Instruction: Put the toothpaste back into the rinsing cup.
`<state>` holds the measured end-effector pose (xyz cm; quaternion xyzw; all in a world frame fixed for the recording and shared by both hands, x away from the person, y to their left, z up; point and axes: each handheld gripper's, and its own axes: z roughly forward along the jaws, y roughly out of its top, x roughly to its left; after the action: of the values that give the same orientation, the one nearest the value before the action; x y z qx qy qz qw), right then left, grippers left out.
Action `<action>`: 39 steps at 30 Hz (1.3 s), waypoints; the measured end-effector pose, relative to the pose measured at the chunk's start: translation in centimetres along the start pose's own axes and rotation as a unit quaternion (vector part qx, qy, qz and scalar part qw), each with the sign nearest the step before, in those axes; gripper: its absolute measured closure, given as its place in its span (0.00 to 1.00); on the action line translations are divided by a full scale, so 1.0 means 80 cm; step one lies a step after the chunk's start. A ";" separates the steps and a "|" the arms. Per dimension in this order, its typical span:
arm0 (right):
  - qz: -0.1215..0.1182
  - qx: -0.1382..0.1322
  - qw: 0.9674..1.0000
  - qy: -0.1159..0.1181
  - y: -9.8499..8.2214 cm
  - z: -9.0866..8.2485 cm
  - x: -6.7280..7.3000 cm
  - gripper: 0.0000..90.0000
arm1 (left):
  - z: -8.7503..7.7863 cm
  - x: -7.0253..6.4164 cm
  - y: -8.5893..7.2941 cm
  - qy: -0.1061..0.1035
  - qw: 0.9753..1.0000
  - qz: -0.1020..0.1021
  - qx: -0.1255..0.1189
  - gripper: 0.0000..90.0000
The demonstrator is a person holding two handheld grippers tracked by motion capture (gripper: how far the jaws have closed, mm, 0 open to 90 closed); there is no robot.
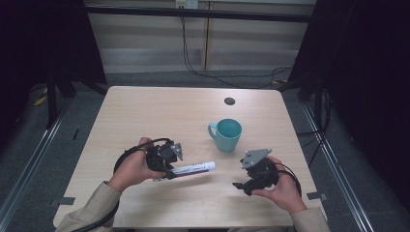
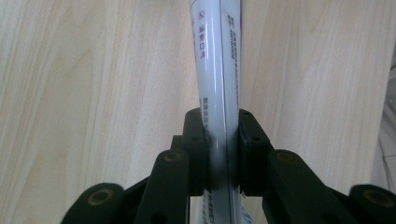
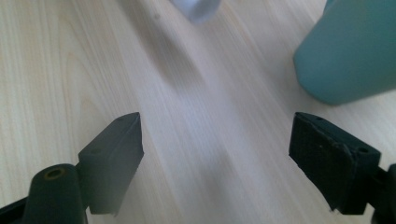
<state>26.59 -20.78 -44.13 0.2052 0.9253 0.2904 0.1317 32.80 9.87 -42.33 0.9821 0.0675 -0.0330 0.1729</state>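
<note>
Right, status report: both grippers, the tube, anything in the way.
Left gripper shut on tube, near table level. Right gripper open, holding nothing. Mug upright beyond the tube, not touching. Bare table otherwise.

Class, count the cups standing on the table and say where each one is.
1. A teal mug stands upright right of the table's middle, handle pointing left, beyond the open right gripper; nothing seems hidden.

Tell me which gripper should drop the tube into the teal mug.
Left, probably. The left gripper is already shut on the tube, whose free end points toward the teal mug. The right gripper is open with nothing between its jaws, beside the mug.
</note>
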 end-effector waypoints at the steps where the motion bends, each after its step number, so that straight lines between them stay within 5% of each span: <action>1: -0.005 0.000 1.000 -0.001 0.005 0.000 -0.001 0.19 | -0.001 0.001 0.002 -0.001 1.000 0.005 0.003 0.85; 11: -0.050 0.002 0.998 0.029 0.064 0.008 0.003 0.24 | -0.001 -0.006 0.018 -0.002 1.000 0.005 -0.003 0.85; 16: -0.067 0.006 0.997 0.042 0.082 0.013 0.008 0.27 | 0.000 -0.008 0.025 -0.005 1.000 0.021 0.002 0.85; 27: -0.104 0.037 0.992 0.059 0.098 0.029 0.015 0.34 | -0.002 -0.016 0.045 -0.016 0.999 0.039 -0.002 0.85; 39: -0.116 0.054 0.989 0.073 0.102 0.033 0.018 0.41 | -0.001 -0.019 0.058 -0.017 0.999 0.049 -0.005 0.85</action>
<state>28.74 -12.77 -41.61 0.0814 0.9644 0.2367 0.0858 31.99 5.44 -40.55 0.9827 0.0170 -0.0405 0.1799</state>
